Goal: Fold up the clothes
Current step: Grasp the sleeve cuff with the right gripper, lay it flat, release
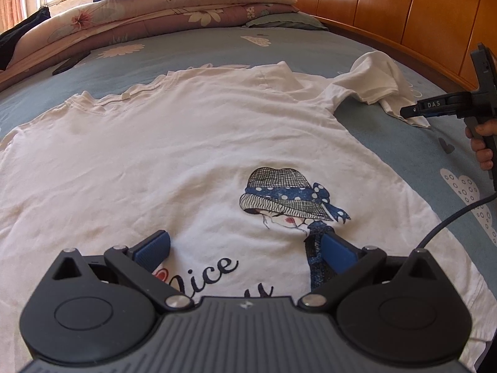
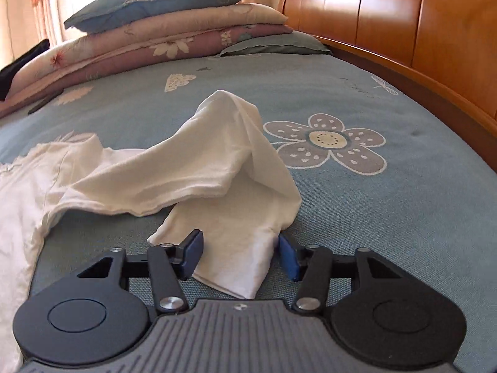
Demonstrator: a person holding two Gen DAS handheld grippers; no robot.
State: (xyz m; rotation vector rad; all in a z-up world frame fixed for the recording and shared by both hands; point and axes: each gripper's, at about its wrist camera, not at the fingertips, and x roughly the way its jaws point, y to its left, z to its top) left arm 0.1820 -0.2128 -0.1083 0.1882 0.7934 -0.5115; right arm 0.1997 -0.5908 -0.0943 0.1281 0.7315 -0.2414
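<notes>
I have the shirt [image 1: 186, 143] spread print-up on the bed [image 2: 388, 99], its sleeve [image 2: 217, 161] bunched on the headboard [image 2: 403, 25] side. My right gripper [image 2: 240, 253] straddles the cuff, jaws narrowed around it; I cannot tell whether the pads press it yet. I'd pinch the cuff fully, then carry it across toward the print without dragging the body. My left gripper [image 1: 245, 253] hangs spread over the print, holding nothing. Only the left view shows the collar and the hand [image 1: 481, 146]; only the right shows the cuff between the pads.
</notes>
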